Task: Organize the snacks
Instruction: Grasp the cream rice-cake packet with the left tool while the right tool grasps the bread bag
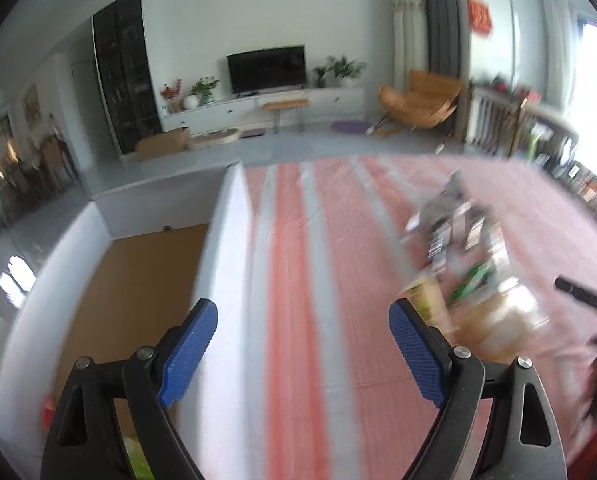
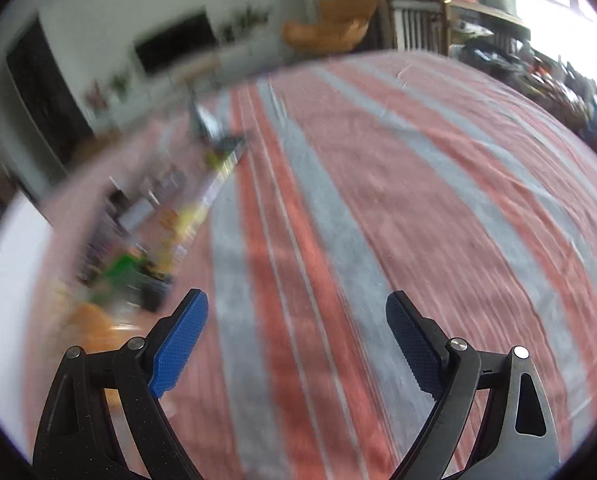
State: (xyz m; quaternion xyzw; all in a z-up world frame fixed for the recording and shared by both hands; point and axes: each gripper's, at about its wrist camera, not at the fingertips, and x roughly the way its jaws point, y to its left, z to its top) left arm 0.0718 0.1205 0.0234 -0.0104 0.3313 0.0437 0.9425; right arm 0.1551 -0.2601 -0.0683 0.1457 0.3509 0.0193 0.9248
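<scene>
Blue pads [image 1: 188, 354] fill the near edge of the left wrist view, and the left tongs [image 1: 302, 354] stand wide apart with nothing between them, hanging over the white wall of a box [image 1: 226, 248] and the striped cloth beside it. That box sits at the left of the table, its white sides open at the top and its brown cardboard floor [image 1: 138, 280] showing, with a scrap of something red [image 1: 48, 408] and something green [image 1: 138, 460] low in its near corner, too blurred to name. To the right, on the pink and grey striped tablecloth [image 1: 298, 280], lies the pile of snacks [image 1: 458, 248]: a smeared heap of dark, green and yellowish packets running from near to far, well apart from the left tongs. Over on the right wrist view, the right tongs [image 2: 296, 344] are just as wide apart and just as empty, poised above bare cloth [image 2: 378, 200]. From here the snacks [image 2: 146, 248] sit off to the left, a green packet and an orange one nearest, none of them touching the pads. A dark piece at the far right edge of the left view is too blurred to identify. Beyond the table, the room: a television [image 1: 266, 68] on a long white cabinet [image 1: 266, 108], potted plants either side, a tan lounge chair [image 1: 418, 100] to the right, and a tall dark cupboard [image 1: 124, 80] to the left.
</scene>
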